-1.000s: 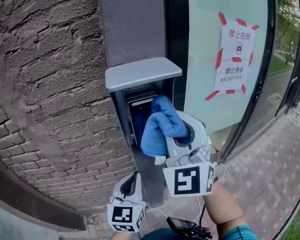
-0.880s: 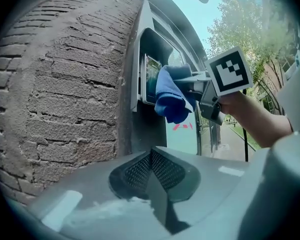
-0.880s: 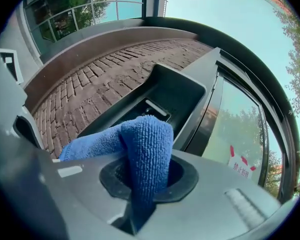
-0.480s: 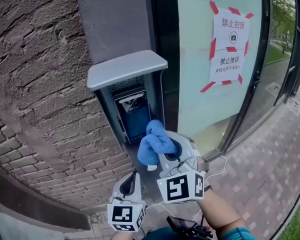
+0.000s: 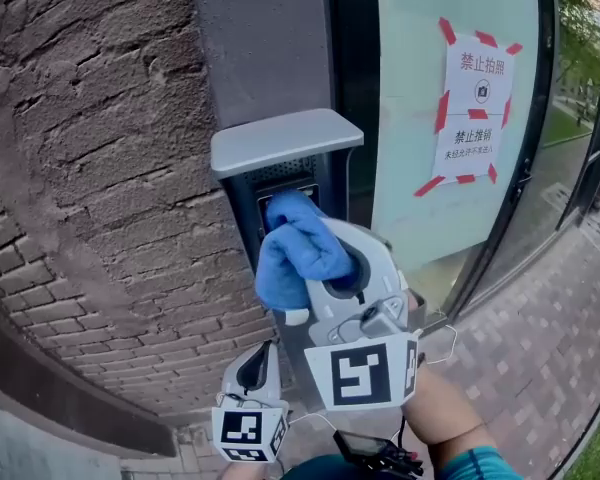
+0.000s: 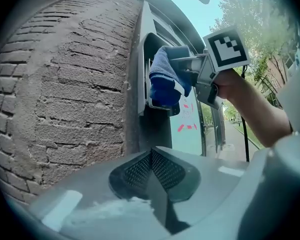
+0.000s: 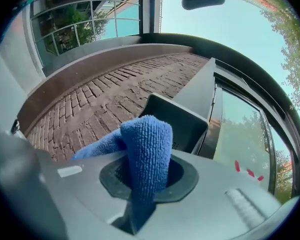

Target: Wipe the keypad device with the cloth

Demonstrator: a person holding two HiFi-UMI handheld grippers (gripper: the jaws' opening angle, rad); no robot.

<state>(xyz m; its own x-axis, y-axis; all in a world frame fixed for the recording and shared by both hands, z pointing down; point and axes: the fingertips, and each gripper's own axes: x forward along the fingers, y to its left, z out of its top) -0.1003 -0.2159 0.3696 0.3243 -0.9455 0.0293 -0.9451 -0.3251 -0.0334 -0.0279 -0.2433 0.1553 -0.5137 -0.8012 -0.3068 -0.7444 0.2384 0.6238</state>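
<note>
The keypad device point(image 5: 280, 140) is a dark panel under a grey hood on a grey pillar. My right gripper point(image 5: 318, 260) is shut on a blue cloth point(image 5: 292, 253) and holds it against the panel, hiding most of the screen. In the right gripper view the cloth point(image 7: 147, 144) bulges out of the jaws toward the device's housing point(image 7: 182, 121). The left gripper view shows the cloth point(image 6: 165, 81) pressed into the housing point(image 6: 142, 59) from the side. My left gripper point(image 5: 260, 368) hangs low below the device, shut with nothing in it.
A rough brick wall point(image 5: 90, 168) runs left of the pillar. To the right is a glass pane with a paper notice point(image 5: 477, 103) taped in red, then a black door frame point(image 5: 520, 198). Brick paving point(image 5: 540, 358) lies below at the right.
Half a second ago the cloth was below the screen, which showed. My right gripper has since moved up, and the cloth covers the screen again. The left gripper has stayed low.
</note>
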